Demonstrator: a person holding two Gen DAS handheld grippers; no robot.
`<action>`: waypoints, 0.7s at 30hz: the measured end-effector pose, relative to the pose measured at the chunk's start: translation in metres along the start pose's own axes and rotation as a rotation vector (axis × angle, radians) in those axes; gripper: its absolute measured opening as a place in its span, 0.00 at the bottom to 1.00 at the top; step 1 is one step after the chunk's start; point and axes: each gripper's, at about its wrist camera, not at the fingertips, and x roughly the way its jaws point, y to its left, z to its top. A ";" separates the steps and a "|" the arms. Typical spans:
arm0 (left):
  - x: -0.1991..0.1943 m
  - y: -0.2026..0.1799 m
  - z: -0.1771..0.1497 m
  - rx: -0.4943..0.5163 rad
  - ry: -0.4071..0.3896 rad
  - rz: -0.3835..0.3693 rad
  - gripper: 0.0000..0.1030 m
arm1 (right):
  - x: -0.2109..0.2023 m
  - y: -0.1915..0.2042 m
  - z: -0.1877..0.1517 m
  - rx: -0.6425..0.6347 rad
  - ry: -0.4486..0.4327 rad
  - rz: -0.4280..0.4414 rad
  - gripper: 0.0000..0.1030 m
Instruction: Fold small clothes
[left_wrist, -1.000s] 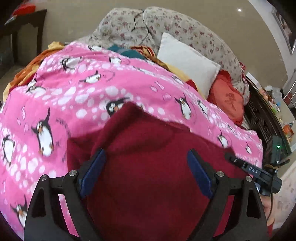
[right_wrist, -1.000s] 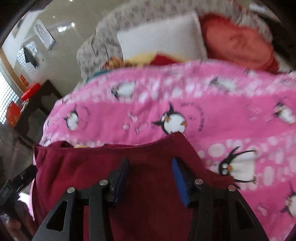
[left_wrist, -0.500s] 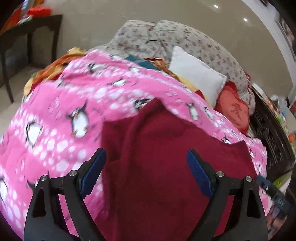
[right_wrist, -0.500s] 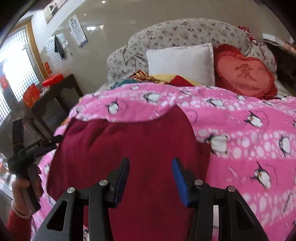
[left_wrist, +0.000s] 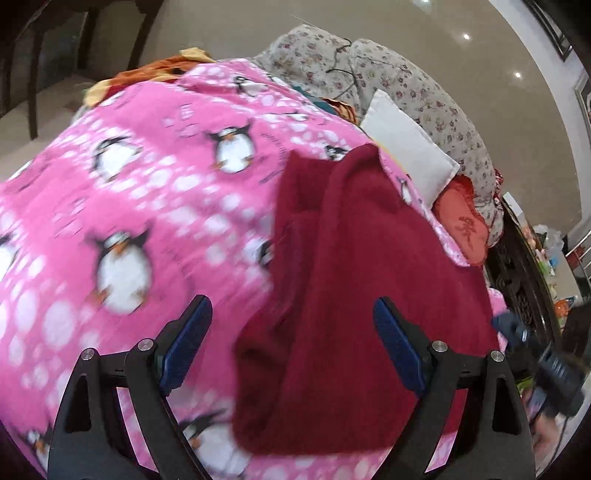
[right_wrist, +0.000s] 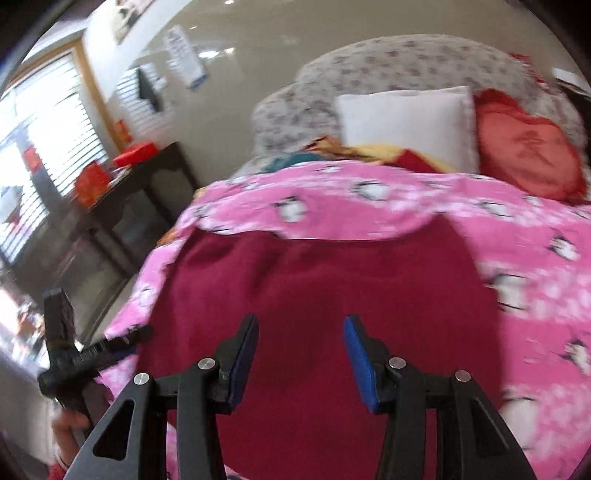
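A dark red garment lies spread on a pink penguin-print blanket; its left edge shows a fold. It also shows in the right wrist view. My left gripper is open and empty, hovering over the garment's left edge. My right gripper is open and empty above the garment's near part. The left gripper also shows from the side in the right wrist view, off the garment's left side. The right gripper shows blurred at the far right of the left wrist view.
A white pillow, a red heart cushion and a floral quilt sit at the bed's head. A dark side table with red boxes stands left of the bed. Dark carved furniture stands right of it.
Both grippers have pulled back toward the near bed edge. The left wrist view has swung left, so the garment sits more to its right. Both jaws stayed open.
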 end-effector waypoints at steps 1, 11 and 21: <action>-0.003 0.005 -0.004 -0.004 -0.004 0.003 0.86 | 0.010 0.011 0.003 -0.010 0.005 0.020 0.45; -0.004 0.014 -0.023 0.057 -0.064 -0.038 0.86 | 0.118 0.119 0.045 -0.168 0.062 0.072 0.39; -0.001 0.016 -0.022 0.094 -0.070 -0.065 0.87 | 0.164 0.128 0.059 -0.136 0.154 0.019 0.52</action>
